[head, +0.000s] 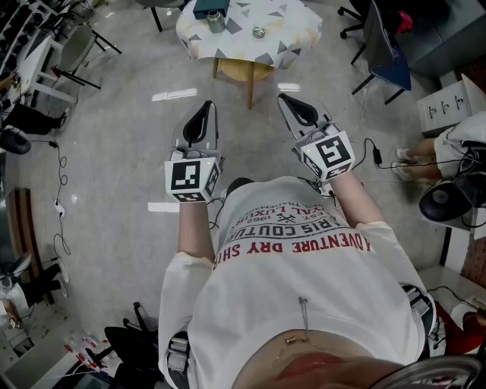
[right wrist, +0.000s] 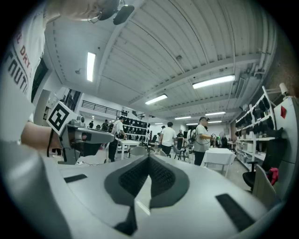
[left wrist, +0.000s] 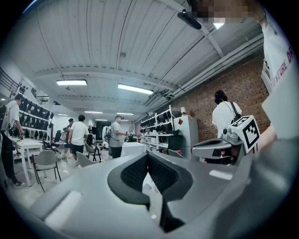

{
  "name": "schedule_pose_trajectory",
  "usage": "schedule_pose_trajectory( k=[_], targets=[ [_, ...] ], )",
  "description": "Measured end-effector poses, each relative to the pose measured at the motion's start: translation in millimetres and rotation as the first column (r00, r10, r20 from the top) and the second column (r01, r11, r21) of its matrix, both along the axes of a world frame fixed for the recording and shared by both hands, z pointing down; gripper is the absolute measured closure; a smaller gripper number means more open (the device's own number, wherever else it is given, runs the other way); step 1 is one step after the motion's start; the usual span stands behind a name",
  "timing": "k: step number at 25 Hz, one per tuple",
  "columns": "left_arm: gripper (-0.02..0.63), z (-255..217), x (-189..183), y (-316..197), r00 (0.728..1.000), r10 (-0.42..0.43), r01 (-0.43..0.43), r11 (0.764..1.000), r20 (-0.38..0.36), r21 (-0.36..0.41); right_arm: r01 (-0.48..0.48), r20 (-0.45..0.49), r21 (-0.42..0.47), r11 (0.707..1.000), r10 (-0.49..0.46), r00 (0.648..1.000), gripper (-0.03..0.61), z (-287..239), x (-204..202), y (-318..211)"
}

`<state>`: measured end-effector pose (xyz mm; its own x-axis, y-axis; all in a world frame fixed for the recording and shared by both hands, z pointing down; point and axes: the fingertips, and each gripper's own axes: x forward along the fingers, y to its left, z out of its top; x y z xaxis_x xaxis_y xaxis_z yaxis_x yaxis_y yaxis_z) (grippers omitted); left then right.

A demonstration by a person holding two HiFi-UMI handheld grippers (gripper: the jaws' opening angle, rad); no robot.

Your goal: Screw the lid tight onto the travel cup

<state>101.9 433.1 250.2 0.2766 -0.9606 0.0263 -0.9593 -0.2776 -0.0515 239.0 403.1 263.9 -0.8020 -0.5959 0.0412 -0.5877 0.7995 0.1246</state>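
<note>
At the top of the head view stands a small round table [head: 296,34] with a patterned cloth. On it are the grey-green travel cup [head: 216,21] and, to its right and apart from it, the small round lid [head: 259,32]. I hold both grippers in front of my chest, well short of the table, pointing toward it. My left gripper [head: 207,107] is shut and empty, and so is my right gripper [head: 282,98]. The left gripper view shows its jaws [left wrist: 148,157] closed together with nothing between them. The right gripper's jaws [right wrist: 149,159] look the same in its own view. Neither gripper view shows the cup or lid.
A dark box [head: 210,7] sits at the table's far edge. White chairs [head: 72,53] stand at the left, office chairs [head: 380,45] at the upper right. Cables [head: 59,197] trail over the grey floor. White boxes [head: 448,102] and a fan [head: 444,201] are on the right. Several people stand across the room.
</note>
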Motion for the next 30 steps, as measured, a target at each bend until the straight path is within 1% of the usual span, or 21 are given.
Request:
schedule_pose_trajectory(
  k=[10, 15, 18, 20, 21, 22, 23, 24, 26, 30],
  targets=[
    [0.603, 2, 6, -8, 1.0, 0.008, -0.008, 1.0, 0.004, -0.009, 0.003, 0.016, -0.008, 1.0, -0.003, 1.0, 0.568, -1, 2, -7],
    [0.603, 5, 9, -14, 1.0, 0.015, -0.015, 1.0, -0.002, -0.022, 0.002, 0.022, -0.022, 1.0, -0.002, 1.0, 0.568, 1, 4, -12],
    [0.603, 8, 13, -18, 0.999, 0.031, -0.031, 0.999, -0.012, -0.03, 0.001, 0.039, -0.045, 0.999, 0.0, 0.999, 0.568, 2, 7, -16],
    [0.575, 10, 15, -21, 0.999, 0.045, -0.045, 0.998, -0.021, -0.036, -0.002, 0.035, -0.058, 0.998, 0.004, 0.999, 0.566, 5, 7, -22],
    [0.495, 12, 16, -23, 0.998, 0.053, -0.054, 0.998, -0.025, -0.042, -0.003, 0.029, -0.062, 0.998, 0.005, 1.0, 0.556, 7, 7, -25],
    [0.397, 15, 16, -26, 0.998, 0.062, -0.063, 0.997, -0.029, -0.053, -0.005, 0.024, -0.067, 0.998, 0.006, 1.0, 0.519, 9, 7, -29],
    [0.368, 19, 16, -28, 0.997, 0.068, -0.07, 0.995, -0.029, -0.067, -0.005, 0.019, -0.073, 0.997, 0.007, 1.0, 0.436, 12, 6, -32],
    [0.368, 23, 14, -30, 0.997, 0.07, -0.072, 0.994, -0.027, -0.08, -0.005, 0.015, -0.08, 0.997, 0.006, 1.0, 0.377, 15, 5, -35],
    [0.368, 30, 8, -35, 0.997, 0.068, -0.069, 0.993, -0.022, -0.098, -0.007, 0.003, -0.089, 0.996, 0.007, 1.0, 0.365, 21, 1, -42],
    [0.368, 41, -9, -58, 0.998, 0.065, -0.068, 0.991, -0.026, -0.112, -0.018, -0.016, -0.107, 0.994, 0.016, 1.0, 0.364, 30, -13, -65]
  ],
)
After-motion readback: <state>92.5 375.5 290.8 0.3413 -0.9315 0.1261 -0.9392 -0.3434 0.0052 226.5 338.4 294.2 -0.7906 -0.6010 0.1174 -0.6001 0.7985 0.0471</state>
